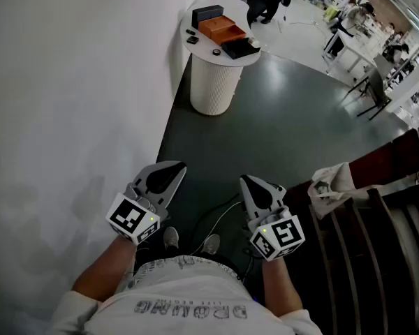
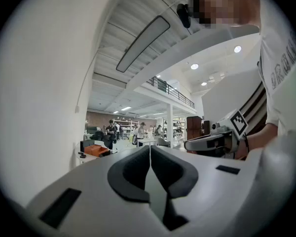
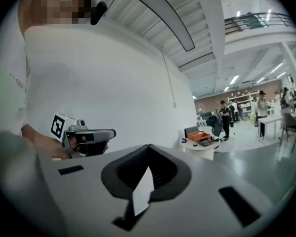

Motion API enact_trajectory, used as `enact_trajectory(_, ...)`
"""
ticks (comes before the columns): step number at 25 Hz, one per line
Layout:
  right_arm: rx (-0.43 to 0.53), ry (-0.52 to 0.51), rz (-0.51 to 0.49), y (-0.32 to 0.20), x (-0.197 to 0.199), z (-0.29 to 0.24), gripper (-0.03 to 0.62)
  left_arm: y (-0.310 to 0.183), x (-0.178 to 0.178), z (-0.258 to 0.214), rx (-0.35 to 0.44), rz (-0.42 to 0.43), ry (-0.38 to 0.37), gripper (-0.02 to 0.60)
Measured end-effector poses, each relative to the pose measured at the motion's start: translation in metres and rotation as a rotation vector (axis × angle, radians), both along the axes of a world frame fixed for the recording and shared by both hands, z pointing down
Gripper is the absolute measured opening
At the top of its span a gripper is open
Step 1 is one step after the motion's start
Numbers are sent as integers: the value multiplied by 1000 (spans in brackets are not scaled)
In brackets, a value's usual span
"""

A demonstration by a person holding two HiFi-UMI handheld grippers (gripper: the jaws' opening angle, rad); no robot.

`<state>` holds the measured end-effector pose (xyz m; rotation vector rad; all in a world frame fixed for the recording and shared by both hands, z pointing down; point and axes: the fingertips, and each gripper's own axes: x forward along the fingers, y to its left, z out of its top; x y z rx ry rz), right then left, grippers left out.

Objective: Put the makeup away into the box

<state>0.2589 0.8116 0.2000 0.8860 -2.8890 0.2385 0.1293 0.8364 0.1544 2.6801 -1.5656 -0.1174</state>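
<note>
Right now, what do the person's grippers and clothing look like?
Both the left gripper and right gripper have pale grey shells with dark-padded fingers. Each carries a cube of black-and-white square markers with a small green light. The person wears a white T-shirt with grey lettering.

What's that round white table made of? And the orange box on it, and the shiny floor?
Table: probably white plastic or painted wood, matte; its side shows fine upright ribs.
Orange box: maybe card or leather-look, matte; too far to tell.
Floor: dark, smooth, glossy, likely painted concrete; lights reflect in it.
</note>
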Motion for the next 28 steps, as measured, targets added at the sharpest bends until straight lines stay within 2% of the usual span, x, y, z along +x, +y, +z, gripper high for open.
enact_trajectory(4,-15,-10,8,-1,-1,1,8,0,-3,7,-10,-10,-22,23)
enact_trajectory(28,-3,-9,24,-1,-2,2,8,-1,-2,12,-26,-10,-41,23)
